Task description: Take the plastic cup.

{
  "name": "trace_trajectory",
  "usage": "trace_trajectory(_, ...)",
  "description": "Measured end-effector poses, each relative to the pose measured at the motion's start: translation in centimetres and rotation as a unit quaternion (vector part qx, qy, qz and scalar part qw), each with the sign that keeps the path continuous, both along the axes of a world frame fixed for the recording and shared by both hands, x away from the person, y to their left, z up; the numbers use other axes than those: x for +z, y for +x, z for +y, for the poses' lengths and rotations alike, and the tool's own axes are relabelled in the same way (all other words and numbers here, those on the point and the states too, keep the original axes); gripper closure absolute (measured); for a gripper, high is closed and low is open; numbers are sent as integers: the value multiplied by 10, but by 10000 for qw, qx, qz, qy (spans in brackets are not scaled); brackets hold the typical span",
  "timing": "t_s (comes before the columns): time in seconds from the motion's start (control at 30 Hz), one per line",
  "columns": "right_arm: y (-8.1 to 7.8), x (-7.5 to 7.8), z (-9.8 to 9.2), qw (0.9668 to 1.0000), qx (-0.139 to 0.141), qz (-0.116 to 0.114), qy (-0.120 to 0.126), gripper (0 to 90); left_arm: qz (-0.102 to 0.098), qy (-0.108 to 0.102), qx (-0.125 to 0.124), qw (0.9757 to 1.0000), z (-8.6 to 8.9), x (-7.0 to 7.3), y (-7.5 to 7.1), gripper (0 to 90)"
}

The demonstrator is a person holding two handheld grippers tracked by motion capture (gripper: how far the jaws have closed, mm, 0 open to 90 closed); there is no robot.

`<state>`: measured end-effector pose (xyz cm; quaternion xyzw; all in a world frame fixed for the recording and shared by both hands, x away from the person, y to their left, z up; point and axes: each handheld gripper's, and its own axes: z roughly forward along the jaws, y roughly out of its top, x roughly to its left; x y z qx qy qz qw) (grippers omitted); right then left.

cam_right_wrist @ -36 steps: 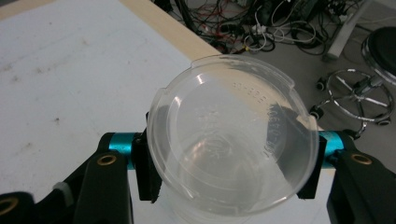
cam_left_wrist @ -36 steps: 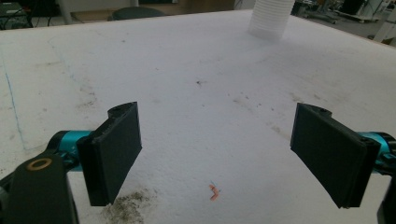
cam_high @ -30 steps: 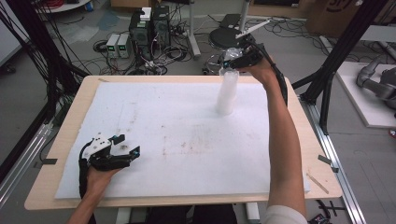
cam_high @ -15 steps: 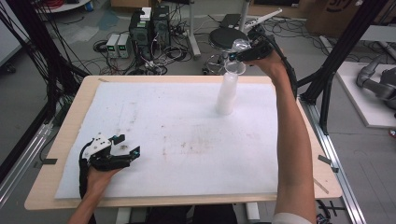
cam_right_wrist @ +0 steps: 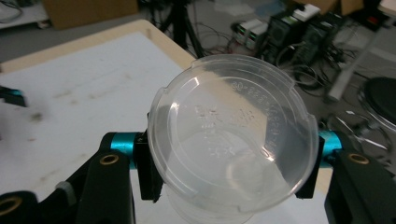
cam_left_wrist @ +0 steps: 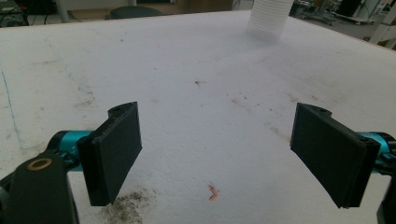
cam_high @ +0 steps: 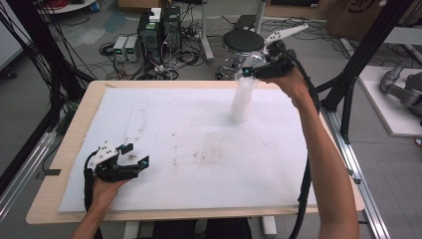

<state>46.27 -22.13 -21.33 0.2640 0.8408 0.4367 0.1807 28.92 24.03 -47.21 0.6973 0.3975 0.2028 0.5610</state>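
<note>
A tall stack of clear plastic cups (cam_high: 242,102) stands on the white foam sheet (cam_high: 199,144) at the far right; its foot appears as the stack (cam_left_wrist: 266,18) in the left gripper view. Just above the top of the stack, my right gripper (cam_high: 259,68) is shut on one clear cup (cam_high: 252,61). In the right gripper view the cup (cam_right_wrist: 233,135) sits base-on between the jaws of the right gripper (cam_right_wrist: 233,163). My left gripper (cam_high: 135,154) rests open near the front left of the sheet, and the left gripper (cam_left_wrist: 219,144) has nothing between its jaws.
The foam sheet covers a wooden table (cam_high: 343,164). Faint dirt marks (cam_left_wrist: 126,205) and a small orange scrap (cam_left_wrist: 213,192) lie near the left gripper. Beyond the far edge are a black stool (cam_high: 243,41), electronics boxes (cam_high: 159,25) and cables on the floor.
My right hand has shifted a little up and toward the far right edge with the clear cup in its jaws. The left gripper has stayed put.
</note>
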Motion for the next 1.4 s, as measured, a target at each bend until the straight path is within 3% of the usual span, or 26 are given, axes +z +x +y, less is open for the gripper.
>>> trace_trajectory(0.03,-15,-6,2,9999,153,-2,73,422,6,-8,8,10000,0,0,0,163)
trace_trajectory(0.13,-40,-19,5,9985,505,-33,212,423,-30,-12,36,10000,0,0,-1,163)
trace_trajectory(0.17,-40,-19,5,9985,505,-33,212,423,-30,-12,36,10000,0,0,-1,163)
trace_trajectory(0.2,-55,-28,7,9977,637,-50,242,423,-34,20,12,10000,0,0,0,163)
trace_trajectory(0.23,-55,-28,7,9977,637,-50,242,423,-34,20,12,10000,0,0,0,163)
trace_trajectory(0.27,-69,-37,8,9965,738,-67,383,424,-21,19,25,10000,0,0,0,163)
trace_trajectory(0.33,-81,-44,9,9953,794,-153,541,424,24,4,17,10000,0,0,0,163)
trace_trajectory(0.47,-97,-61,11,9908,1097,-88,782,421,35,-30,23,10000,1,0,1,163)
trace_trajectory(0.53,-104,-69,12,9895,1145,-212,857,422,37,-29,20,10000,1,0,1,163)
trace_trajectory(0.7,-113,-87,16,9854,1265,-239,1118,424,33,-5,-2,10000,0,0,1,163)
trace_trajectory(0.73,-117,-97,21,9831,1292,-240,1277,424,33,2,1,10000,0,0,1,163)
trace_trajectory(0.97,-121,-122,42,9771,1593,-142,1405,425,13,32,6,10000,-1,0,1,163)
trace_trajectory(1.07,-121,-133,51,9720,1765,-72,1548,424,19,45,-1,10000,0,0,1,163)
trace_trajectory(1.4,-117,-150,55,9693,1841,-16,1627,426,42,72,0,10000,-1,0,1,163)
